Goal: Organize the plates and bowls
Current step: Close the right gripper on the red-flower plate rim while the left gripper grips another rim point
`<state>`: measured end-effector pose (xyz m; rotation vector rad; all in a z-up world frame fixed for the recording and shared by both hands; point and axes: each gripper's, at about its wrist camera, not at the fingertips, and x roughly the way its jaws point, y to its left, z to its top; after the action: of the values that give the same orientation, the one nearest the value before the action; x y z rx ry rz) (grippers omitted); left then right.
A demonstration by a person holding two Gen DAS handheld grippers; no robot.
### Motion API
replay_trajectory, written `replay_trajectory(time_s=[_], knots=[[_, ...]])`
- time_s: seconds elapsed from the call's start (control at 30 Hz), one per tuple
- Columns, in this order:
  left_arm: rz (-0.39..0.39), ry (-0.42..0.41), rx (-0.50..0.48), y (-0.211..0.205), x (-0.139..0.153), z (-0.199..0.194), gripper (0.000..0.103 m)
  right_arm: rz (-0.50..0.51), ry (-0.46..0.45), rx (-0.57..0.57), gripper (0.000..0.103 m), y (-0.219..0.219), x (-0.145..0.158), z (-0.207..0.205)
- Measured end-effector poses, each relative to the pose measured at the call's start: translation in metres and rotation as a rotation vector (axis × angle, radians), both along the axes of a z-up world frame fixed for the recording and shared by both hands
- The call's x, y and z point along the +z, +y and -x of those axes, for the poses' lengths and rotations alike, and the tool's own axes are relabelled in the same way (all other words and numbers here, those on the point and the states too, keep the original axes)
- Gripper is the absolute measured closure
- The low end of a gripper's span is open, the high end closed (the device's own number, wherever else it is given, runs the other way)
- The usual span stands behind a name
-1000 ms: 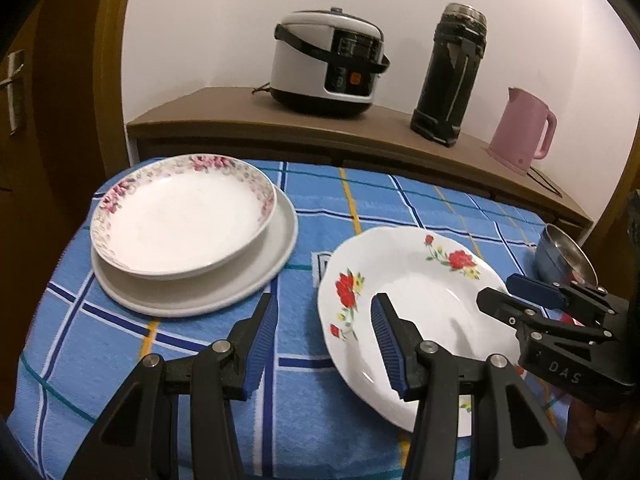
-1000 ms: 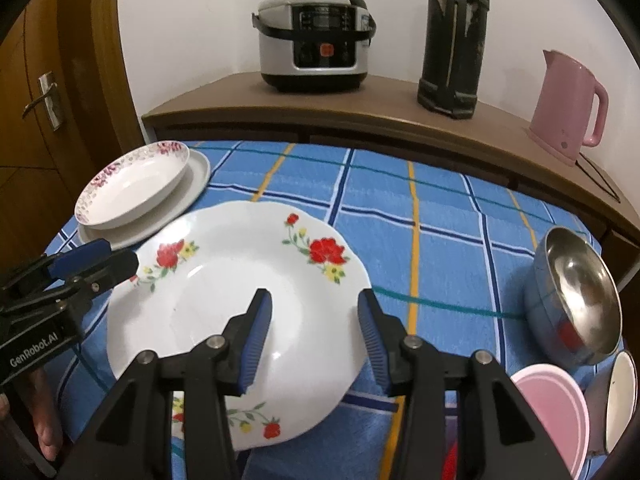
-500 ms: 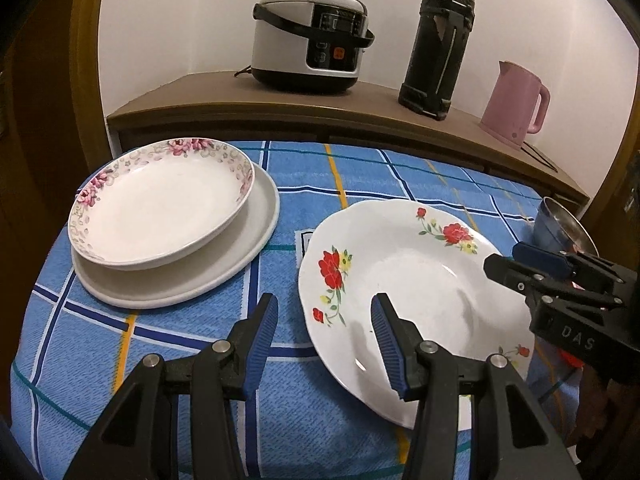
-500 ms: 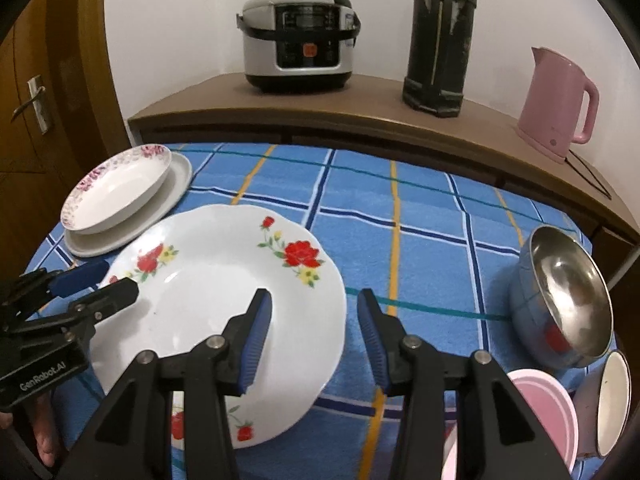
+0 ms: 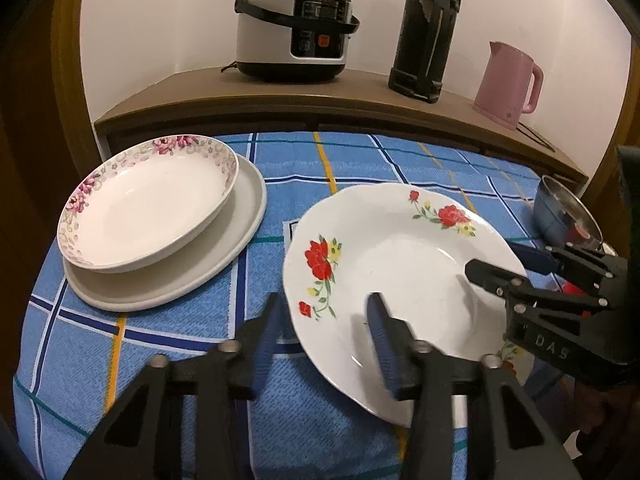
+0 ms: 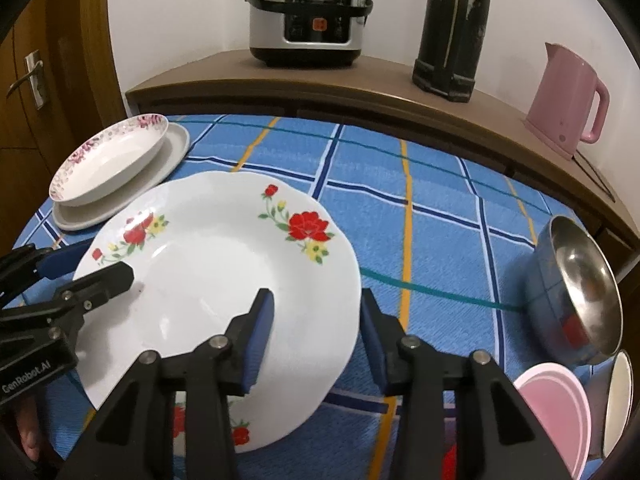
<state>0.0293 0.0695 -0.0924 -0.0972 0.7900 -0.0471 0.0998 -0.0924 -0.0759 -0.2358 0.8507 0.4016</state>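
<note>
A white plate with red roses lies on the blue checked tablecloth. My left gripper is open, its jaws astride the plate's near-left rim; it also shows in the right wrist view. My right gripper is open, its jaws astride the plate's right rim; it also shows in the left wrist view. At the left, a pink-flowered deep plate sits on a plain white plate.
A steel bowl, a pink bowl and a white cup stand at the right. A wooden sideboard behind the table carries a rice cooker, a black thermos and a pink kettle.
Both grippers have closed in on the rose plate from its two sides, so each now has the rim between its open jaws. The plate looks unmoved.
</note>
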Motion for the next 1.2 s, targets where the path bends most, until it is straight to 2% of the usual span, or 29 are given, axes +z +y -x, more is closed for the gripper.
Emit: replay_trajectory(time_s=[0.27,0.43,0.57,1.2], knots=[[-0.043,0.007,0.035,-0.002,-0.002,-0.001,0.066,-0.049,0.006,0.024,0.065,-0.001,-0.002,-0.002],[-0.026,0.005,0.082,0.006,-0.003,-0.002,0.066,-0.092,0.013,0.054,0.066,-0.001,-0.002,0.001],[-0.036,0.003,0.095,0.006,-0.003,-0.002,0.066,-0.120,0.016,0.057,0.070,-0.004,-0.002,0.000],[-0.037,-0.043,0.129,0.011,0.002,0.004,0.066,-0.134,-0.015,0.093,0.070,-0.005,0.001,0.007]])
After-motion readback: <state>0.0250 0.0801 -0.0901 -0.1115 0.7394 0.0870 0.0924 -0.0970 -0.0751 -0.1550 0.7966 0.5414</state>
